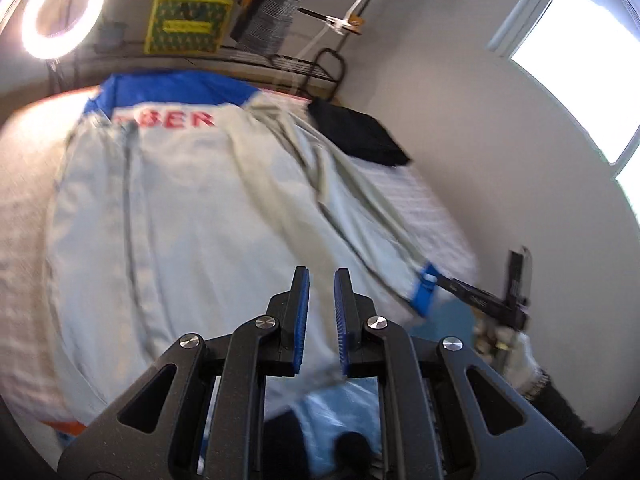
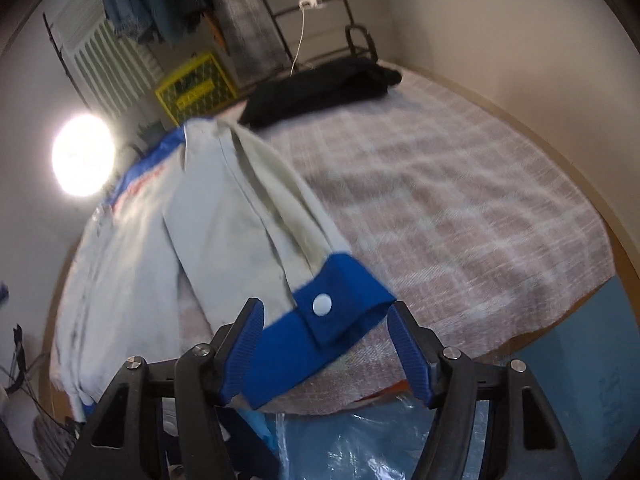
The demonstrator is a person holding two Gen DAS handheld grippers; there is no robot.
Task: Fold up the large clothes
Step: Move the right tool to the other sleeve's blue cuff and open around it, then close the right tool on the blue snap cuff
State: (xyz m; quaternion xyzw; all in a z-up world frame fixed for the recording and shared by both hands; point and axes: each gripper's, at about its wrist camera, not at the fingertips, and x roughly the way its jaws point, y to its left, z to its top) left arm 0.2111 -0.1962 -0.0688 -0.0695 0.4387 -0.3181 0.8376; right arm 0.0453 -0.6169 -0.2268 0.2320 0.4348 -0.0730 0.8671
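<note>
Jacket's red lettering [image 1: 165, 120] half-smeared by blur (only "BER" legible), its hem behind the left gripper [image 1: 321, 276].

Ring light [image 1: 62, 14] is blasting away in the far corner, with a yellow crate [image 1: 188, 26] next to it by a black metal rack [image 2: 320, 8]. Some denim stuff [image 2: 132, 0] hangs above a white radiator [image 2: 104, 68]. A checked blanket [image 2: 460, 200] covers the bed, a bright window [image 1: 576, 60] on one wall.

Red letters "BER" – legible on the pale jacket [image 1: 180, 184] back.
</note>
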